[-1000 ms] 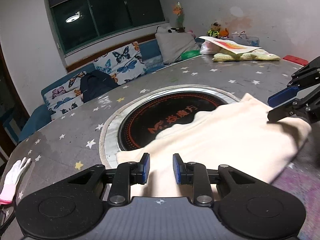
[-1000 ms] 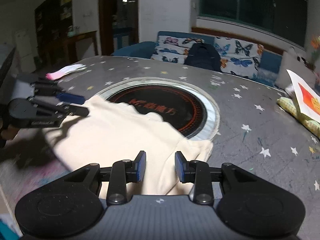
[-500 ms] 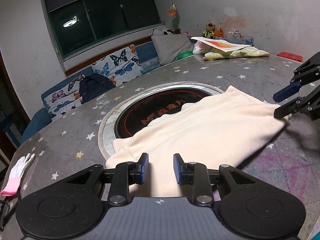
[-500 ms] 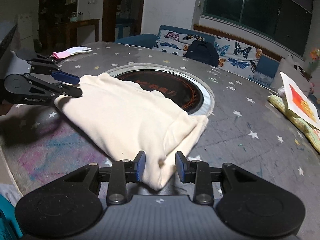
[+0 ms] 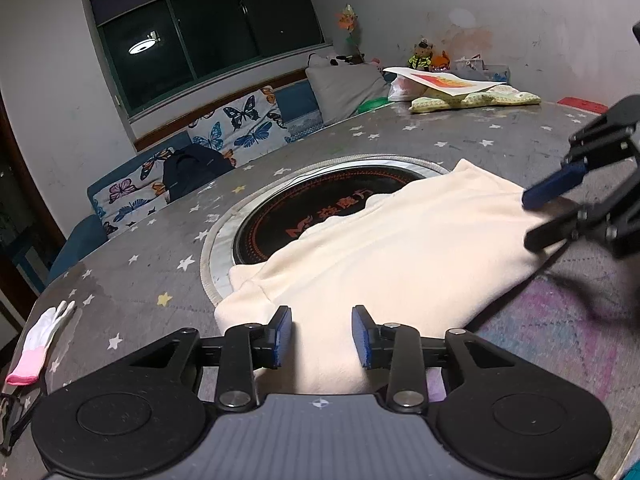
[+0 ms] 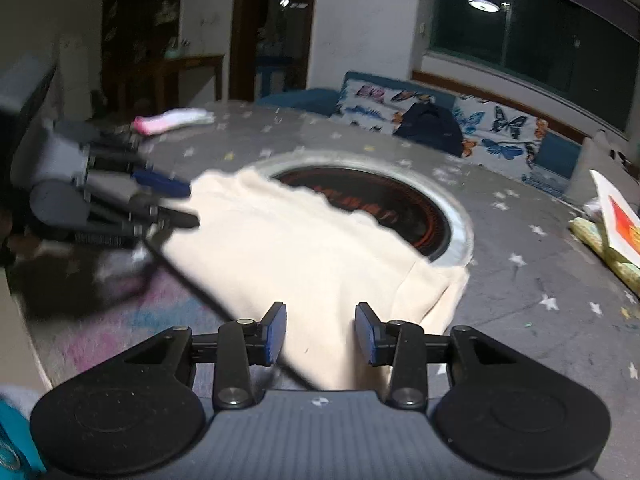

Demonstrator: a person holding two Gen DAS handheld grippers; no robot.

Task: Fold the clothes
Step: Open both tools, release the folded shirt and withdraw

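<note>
- Cream fleece garment [image 5: 392,256] lies folded into a flat bundle on the grey star-patterned round surface [image 5: 152,280], partly covering the black inset hob [image 5: 320,208].
- Left tongs [image 5: 321,336] and right tongs [image 6: 320,334] both gape, released, each over an end of it.
- Folding looks mostly done; probably a last fold or smoothing remains.

Beyond my star-dotted grey desk [image 5: 132,300] runs a blue sofa [image 5: 120,196] with butterfly cushions [image 5: 244,128] under a dark window [image 5: 208,40] reflecting the ceiling lamp [image 5: 142,45]. White walls, scuffed; a dim doorway [image 6: 272,32] opposite.
</note>
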